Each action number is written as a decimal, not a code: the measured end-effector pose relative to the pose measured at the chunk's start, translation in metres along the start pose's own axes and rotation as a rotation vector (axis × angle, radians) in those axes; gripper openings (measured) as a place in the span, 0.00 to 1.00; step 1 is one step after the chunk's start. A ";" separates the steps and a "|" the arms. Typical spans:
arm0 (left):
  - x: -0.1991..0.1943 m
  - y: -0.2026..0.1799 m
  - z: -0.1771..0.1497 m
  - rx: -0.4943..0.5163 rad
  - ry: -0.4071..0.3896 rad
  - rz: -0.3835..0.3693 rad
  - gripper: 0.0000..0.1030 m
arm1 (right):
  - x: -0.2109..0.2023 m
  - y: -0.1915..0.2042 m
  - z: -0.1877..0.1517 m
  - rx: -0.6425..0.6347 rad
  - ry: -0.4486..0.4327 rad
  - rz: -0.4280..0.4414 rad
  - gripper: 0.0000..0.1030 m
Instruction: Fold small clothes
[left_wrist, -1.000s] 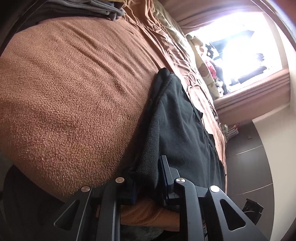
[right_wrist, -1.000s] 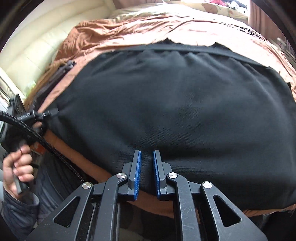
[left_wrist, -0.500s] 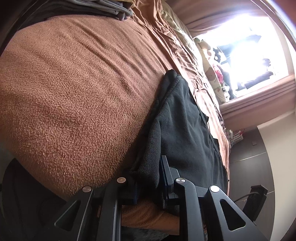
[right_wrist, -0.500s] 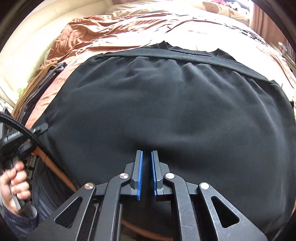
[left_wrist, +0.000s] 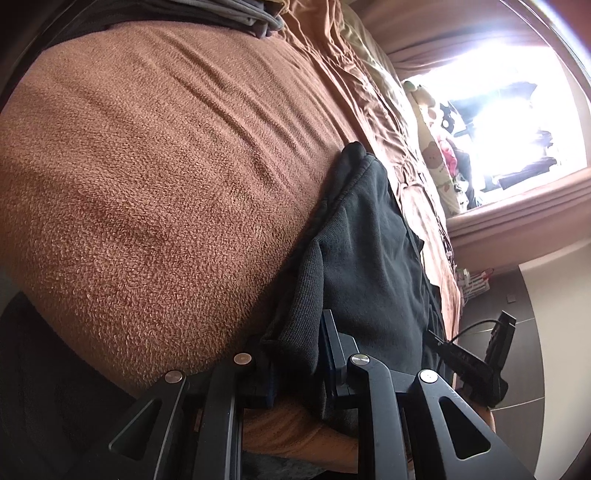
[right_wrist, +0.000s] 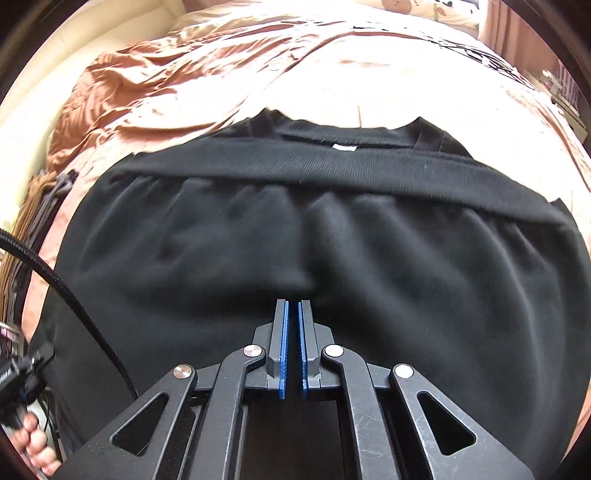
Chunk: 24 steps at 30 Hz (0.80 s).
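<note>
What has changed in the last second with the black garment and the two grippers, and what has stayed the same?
The black garment has been carried forward over itself: its ribbed hem band now lies near the collar, which was hidden before. The right gripper moved forward with the cloth. The left gripper stays clamped on the garment's side edge, and the brown blanket has not shifted.

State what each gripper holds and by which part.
Left gripper pinches the black garment at its ribbed edge. Right gripper looks shut on its fabric mid-panel.
</note>
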<state>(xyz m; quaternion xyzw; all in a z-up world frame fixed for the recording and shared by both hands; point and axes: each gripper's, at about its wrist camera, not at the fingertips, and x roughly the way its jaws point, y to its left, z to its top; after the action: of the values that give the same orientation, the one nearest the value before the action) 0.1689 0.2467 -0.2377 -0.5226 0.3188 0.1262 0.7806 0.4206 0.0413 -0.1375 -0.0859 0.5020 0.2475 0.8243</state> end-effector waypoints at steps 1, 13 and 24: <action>0.000 0.000 0.000 -0.006 0.000 -0.002 0.21 | 0.002 -0.001 0.004 0.004 0.001 -0.003 0.01; -0.002 0.007 -0.001 -0.021 -0.005 -0.022 0.20 | 0.036 -0.009 0.048 0.045 0.024 -0.010 0.01; -0.004 0.012 0.000 -0.036 0.001 -0.056 0.16 | 0.012 -0.009 0.033 0.035 0.040 0.048 0.02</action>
<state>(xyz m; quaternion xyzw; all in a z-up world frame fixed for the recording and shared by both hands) 0.1601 0.2524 -0.2439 -0.5456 0.3019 0.1097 0.7741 0.4552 0.0501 -0.1331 -0.0645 0.5245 0.2566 0.8092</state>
